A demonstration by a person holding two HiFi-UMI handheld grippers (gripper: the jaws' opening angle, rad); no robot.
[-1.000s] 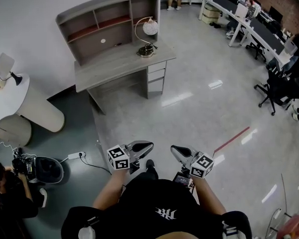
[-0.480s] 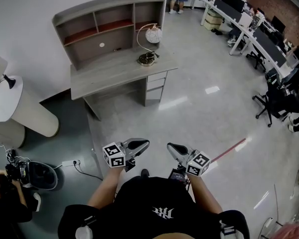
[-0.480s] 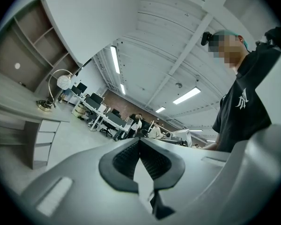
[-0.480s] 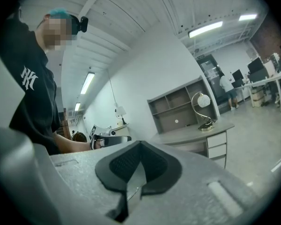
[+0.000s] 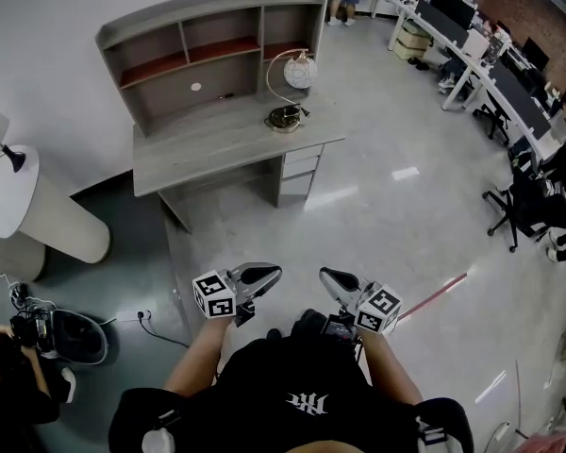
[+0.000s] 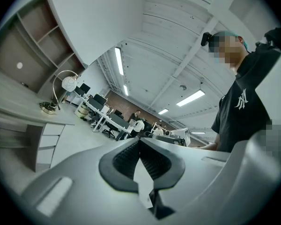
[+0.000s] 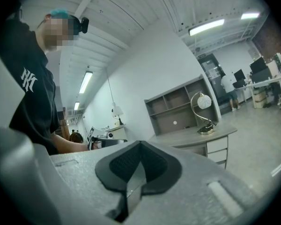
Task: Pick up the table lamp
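While the table lamp (image 5: 291,88) stands by the desk's (image 5: 208,146) right edge, well apart, the left gripper (image 5: 259,276) and right gripper (image 5: 334,280) are closed and empty. This looks like the approach; next, reach the desk and open.

Table lamp (image 5: 284,117): your target stands upright at right end of desk (image 5: 208,144) top; gold base, curved arm, white globe shade.
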